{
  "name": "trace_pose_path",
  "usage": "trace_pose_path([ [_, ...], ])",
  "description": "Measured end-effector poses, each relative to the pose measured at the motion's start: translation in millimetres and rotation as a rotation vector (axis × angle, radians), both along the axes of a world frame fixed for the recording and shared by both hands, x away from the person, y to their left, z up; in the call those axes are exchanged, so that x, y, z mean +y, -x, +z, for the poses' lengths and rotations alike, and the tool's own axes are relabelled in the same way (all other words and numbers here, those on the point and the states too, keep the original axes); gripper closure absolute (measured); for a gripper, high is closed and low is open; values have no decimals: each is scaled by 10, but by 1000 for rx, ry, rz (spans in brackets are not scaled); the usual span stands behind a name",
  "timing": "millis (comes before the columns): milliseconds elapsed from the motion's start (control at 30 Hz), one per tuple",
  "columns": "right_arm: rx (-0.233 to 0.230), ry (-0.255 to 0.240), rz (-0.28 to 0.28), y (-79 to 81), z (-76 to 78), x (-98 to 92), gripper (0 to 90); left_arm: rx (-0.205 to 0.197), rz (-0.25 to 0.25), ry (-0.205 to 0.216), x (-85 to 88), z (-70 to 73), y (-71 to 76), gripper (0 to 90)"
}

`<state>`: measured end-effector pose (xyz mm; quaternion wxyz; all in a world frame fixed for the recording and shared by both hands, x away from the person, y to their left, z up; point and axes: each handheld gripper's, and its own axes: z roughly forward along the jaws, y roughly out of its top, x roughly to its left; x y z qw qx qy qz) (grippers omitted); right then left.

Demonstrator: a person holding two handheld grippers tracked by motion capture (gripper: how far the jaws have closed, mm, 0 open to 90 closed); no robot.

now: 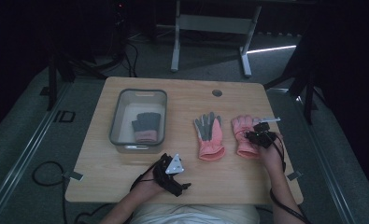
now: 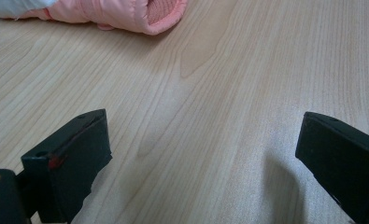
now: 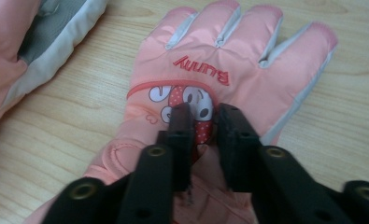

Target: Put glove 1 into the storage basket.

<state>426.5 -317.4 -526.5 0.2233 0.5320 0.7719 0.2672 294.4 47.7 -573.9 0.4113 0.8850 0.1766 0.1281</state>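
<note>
A pink glove (image 1: 244, 135) lies back up at the table's right, printed with "Bunny" and a cartoon (image 3: 229, 51). My right gripper (image 1: 259, 136) sits on it, its jaws (image 3: 203, 114) close together and pinching a fold of the fabric at the cartoon patch. A second pink glove (image 1: 209, 133) lies grey palm up just to its left, and its edge (image 3: 37, 42) lies at the left of the right gripper view. My left gripper (image 1: 170, 170) rests near the front edge, open (image 2: 202, 119) over bare wood, with a pink cuff (image 2: 126, 11) farther off.
A grey-rimmed clear bin (image 1: 138, 92) stands at the table's left and holds a third glove (image 1: 147, 127), grey fingers and pink cuff. A round cable hole (image 1: 217, 92) is near the far edge. A white desk frame (image 1: 175, 42) stands behind the table.
</note>
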Motion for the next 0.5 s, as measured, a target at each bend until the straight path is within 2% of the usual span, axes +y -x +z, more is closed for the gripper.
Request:
trace_pose_path([
  [100,13,-22,-24,-3,10,7,847,0,1,0,0,0,3,29],
  [200,10,-1,-34,5,32,42,867,2,1,0,0,0,0,29],
  [267,10,-19,-50,7,69,35,878,5,-2,2,3,1,0,29],
  [500,-51,-39,-79,88,335,42,885,4,-10,10,4,2,-1,29],
])
